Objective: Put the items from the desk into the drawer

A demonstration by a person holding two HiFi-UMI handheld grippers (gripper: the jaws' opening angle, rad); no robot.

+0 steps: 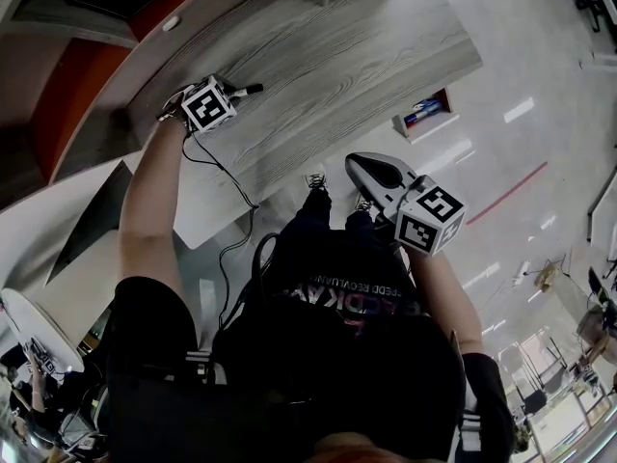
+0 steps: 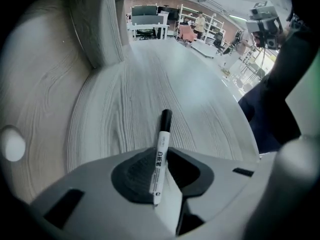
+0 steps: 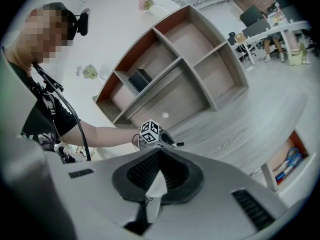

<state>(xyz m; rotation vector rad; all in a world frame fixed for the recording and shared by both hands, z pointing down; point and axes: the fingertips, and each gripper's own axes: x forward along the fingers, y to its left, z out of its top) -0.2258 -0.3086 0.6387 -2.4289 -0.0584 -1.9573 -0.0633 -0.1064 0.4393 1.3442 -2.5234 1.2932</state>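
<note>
A white marker with a black cap [image 2: 162, 139] lies on the grey wood-grain desk [image 1: 318, 75], cap pointing away from me. My left gripper [image 2: 159, 151] points steeply down over it, the jaws close against both sides of its barrel. In the head view this gripper [image 1: 229, 95] is at the desk's left, with the marker [image 1: 249, 90] sticking out to its right. The right gripper [image 3: 159, 154] hangs off the desk's front edge, jaws together with nothing between them. It faces the left gripper [image 3: 162, 140] and the marker [image 3: 177, 144]. An open drawer [image 1: 424, 114] under the desk holds pens.
A curved shelf unit [image 3: 165, 69] with open compartments rises behind the desk, a dark box in one. A cable [image 1: 217, 167] runs from the left gripper over the desk's front edge. The open drawer [image 3: 287, 164] juts out at the desk's right end. The white floor [image 1: 521, 85] lies beyond.
</note>
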